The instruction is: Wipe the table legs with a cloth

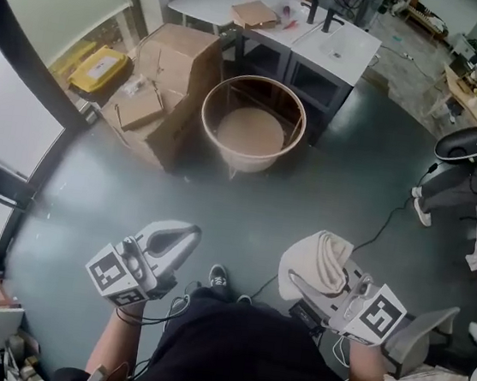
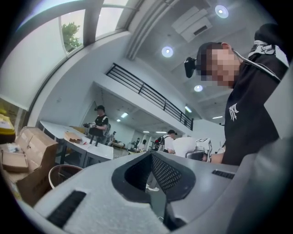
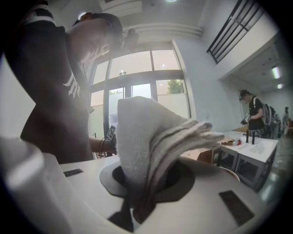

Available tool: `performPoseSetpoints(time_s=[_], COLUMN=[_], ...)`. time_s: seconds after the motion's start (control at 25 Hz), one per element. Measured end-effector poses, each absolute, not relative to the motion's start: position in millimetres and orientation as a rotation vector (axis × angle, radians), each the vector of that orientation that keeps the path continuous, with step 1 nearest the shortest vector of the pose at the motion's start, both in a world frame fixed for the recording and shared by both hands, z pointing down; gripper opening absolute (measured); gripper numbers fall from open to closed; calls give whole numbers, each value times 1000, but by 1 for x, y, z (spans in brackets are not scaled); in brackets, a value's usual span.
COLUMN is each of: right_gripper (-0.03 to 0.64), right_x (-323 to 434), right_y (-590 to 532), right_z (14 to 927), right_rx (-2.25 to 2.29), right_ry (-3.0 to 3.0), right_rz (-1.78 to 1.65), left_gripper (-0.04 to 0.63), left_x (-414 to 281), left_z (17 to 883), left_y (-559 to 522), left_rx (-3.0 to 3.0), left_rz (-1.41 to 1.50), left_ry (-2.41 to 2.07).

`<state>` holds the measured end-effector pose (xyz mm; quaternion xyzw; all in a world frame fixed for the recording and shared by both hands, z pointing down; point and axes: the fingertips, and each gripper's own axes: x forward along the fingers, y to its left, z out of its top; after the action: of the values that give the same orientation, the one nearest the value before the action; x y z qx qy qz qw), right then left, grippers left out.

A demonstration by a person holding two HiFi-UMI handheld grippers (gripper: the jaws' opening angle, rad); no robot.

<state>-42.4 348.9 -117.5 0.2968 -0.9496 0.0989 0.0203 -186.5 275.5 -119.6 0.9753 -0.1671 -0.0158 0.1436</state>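
1. The cloth (image 1: 323,258) is a pale, thick towel-like piece. It is bunched in the right gripper (image 1: 301,281), whose jaws are pressed together on its folded lower part, and the rest stands up in loose layers above them.
2. In the right gripper view the cloth (image 3: 151,137) fills the space between the jaws and its free edges flop to one side. It looks soft, light and limp, with no stiffness of its own.
3. Handling judgement: the cloth will bend round a thin leg easily, but it can also drag or slip out of the clamp if rubbed hard. The present hold, low on the bundle with plenty of fabric left free, looks suitable for wrapping.
4. The left gripper (image 1: 188,233) is held low beside the person's body. Its own view shows the jaws brought together with nothing between them, only floor beyond.
5. The round table (image 1: 211,104) with a wooden rim stands ahead on the grey floor, well apart from both grippers and beside stacked cardboard boxes (image 1: 171,69). Its slim legs are only partly visible under the top.
6. Wiping has likely not begun — the cloth first needs carrying over to a leg.
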Motion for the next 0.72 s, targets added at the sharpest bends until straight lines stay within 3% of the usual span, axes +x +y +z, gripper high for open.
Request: performPoseSetpoints(time_s=[0.36,0.72], right_gripper=[75,75], right_x=[-20,1], right_y=[448,485], right_z=[-115,-114], right_rx=[923,925], right_ry=[-3097,-3210], right_rz=[498,435], left_gripper=[2,0], left_x=[-125,-73], left_z=[-124,-110], left_y=[379,454], left_rx=[2832,2901], left_rz=[82,271], left_ry=[-345,-240])
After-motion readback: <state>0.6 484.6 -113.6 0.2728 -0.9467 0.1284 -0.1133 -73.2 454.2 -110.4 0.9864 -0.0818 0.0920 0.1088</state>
